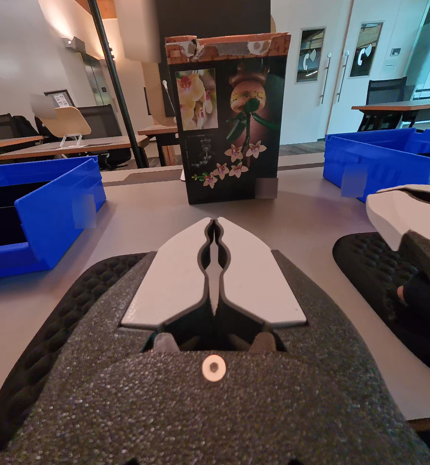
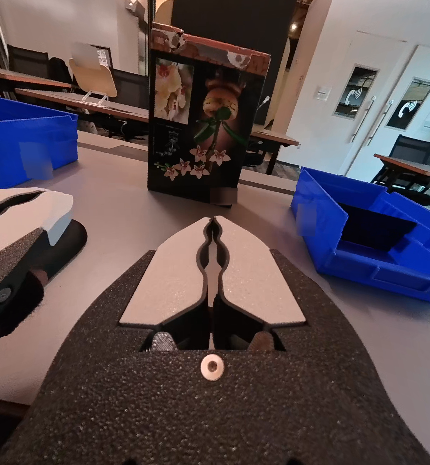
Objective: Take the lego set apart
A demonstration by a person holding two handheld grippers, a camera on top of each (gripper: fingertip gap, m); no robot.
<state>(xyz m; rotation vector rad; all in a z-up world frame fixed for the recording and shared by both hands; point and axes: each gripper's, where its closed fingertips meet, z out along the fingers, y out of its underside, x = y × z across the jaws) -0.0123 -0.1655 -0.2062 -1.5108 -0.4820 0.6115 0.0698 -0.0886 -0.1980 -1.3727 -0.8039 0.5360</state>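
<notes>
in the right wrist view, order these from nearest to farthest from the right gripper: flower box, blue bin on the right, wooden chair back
From the right gripper:
1. Flower box, upright straight ahead on the table.
2. Blue bin, to the right; close to the box's range, hard to separate.
3. Wooden chair back, far back left.

a grey table (image 1: pixel 143 221) carries an upright flower-printed box (image 1: pixel 230 125) at twelve o'clock, blue bins at nine (image 1: pixel 45 208) and three (image 1: pixel 377 161).

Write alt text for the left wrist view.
The left gripper, shut and empty, rests low over a grey table, facing an upright flower-printed box. Blue bins flank it; the right gripper shows at right.
</notes>
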